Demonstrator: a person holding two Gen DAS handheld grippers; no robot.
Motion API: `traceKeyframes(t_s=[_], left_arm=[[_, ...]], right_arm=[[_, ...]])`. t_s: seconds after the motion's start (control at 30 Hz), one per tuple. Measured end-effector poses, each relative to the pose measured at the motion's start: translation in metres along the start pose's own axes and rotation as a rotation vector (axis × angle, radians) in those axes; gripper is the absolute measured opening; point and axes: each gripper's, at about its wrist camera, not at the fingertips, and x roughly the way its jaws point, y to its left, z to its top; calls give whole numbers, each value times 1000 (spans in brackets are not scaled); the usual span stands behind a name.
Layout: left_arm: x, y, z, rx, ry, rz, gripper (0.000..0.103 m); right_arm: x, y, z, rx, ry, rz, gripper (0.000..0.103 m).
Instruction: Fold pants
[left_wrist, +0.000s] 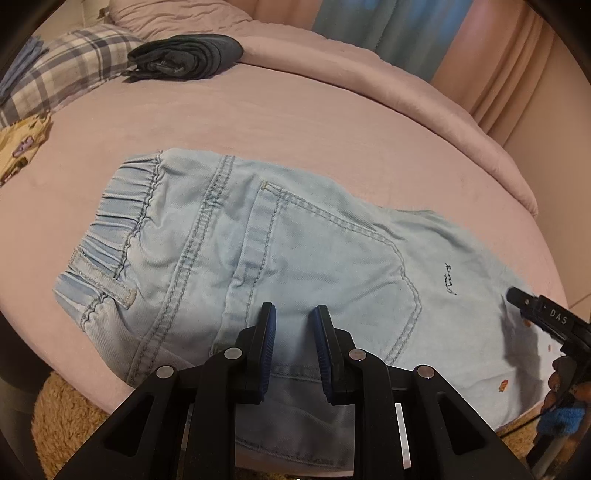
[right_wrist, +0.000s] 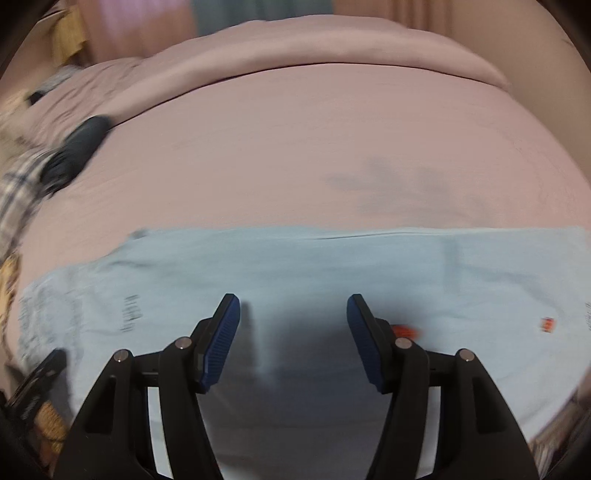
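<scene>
Currently: pants (left_wrist: 295, 236) flat on bed (left_wrist: 295, 110), legs stacked — lengthwise fold pending. Left gripper (left_wrist: 293, 317), right gripper (right_wrist: 293, 306) — jaws spread, empty; next: pinch hem, carry toward waistband (left_wrist: 122, 206).

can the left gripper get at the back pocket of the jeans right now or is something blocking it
Probably yes. The left gripper is open just above the jeans, at the near edge of the back pocket. Nothing lies on the pocket, and the right gripper is off to the side over the legs.
</scene>
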Motion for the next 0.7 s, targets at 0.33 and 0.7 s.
traceKeyframes(t_s=[0.33, 0.7], left_arm=[[0, 3, 0, -13, -8, -20, 23], [0, 3, 0, -5, -13, -17, 23]], right_arm=[[4, -51, 3, 132, 8, -7, 63], [9, -43, -7, 28, -21, -78, 79]])
